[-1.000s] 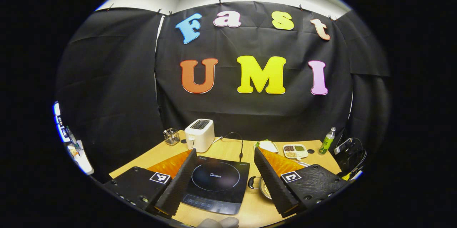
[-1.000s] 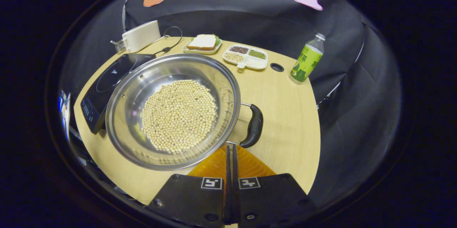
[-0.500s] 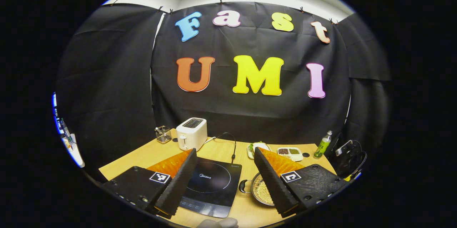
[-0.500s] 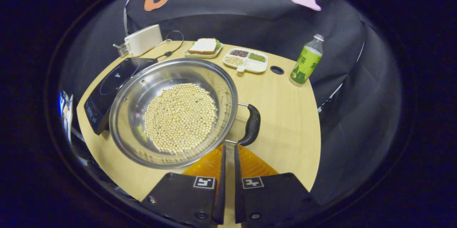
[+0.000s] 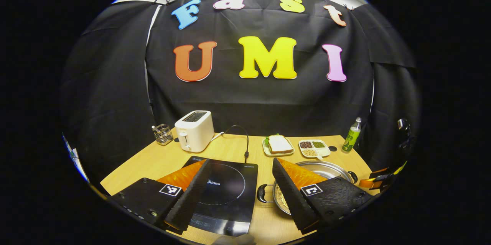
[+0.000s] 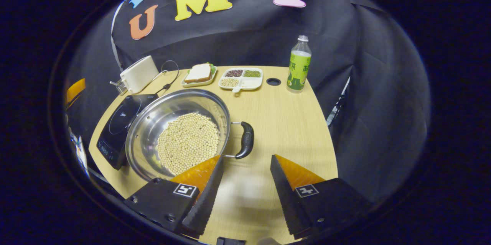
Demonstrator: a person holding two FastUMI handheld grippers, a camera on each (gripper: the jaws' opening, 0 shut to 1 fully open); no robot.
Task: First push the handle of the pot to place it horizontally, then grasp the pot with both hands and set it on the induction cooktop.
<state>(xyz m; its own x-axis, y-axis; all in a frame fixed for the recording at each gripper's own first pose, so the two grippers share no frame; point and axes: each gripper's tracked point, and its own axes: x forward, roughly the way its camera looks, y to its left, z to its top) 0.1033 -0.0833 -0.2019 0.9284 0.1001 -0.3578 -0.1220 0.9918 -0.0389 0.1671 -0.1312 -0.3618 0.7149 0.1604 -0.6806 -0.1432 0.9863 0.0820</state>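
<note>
A steel pot [image 6: 153, 122] with pale beans in it stands on the wooden table, right of the black induction cooktop [image 6: 119, 120]. One black side handle [image 6: 245, 145] points right, just ahead of my right gripper [image 6: 246, 157], which is open and apart from it. In the left gripper view my left gripper [image 5: 241, 160] hangs open above the near table edge, with the cooktop [image 5: 226, 187] between its fingers. The pot [image 5: 326, 166] lies partly behind its right finger, and the pot's left handle [image 5: 262, 193] and right handle [image 5: 353, 177] both show.
Along the back of the table stand a white toaster [image 5: 195, 130] with its cable, a wire holder [image 5: 163, 134], a sandwich plate [image 5: 278, 145], a divided dish [image 5: 313, 147] and a green bottle [image 6: 299, 64]. Bare table [image 6: 284, 122] lies right of the pot.
My right gripper has gone from shut to open and drawn back from the pot. The left gripper view has tipped down and pulled back, so more of the pot shows.
</note>
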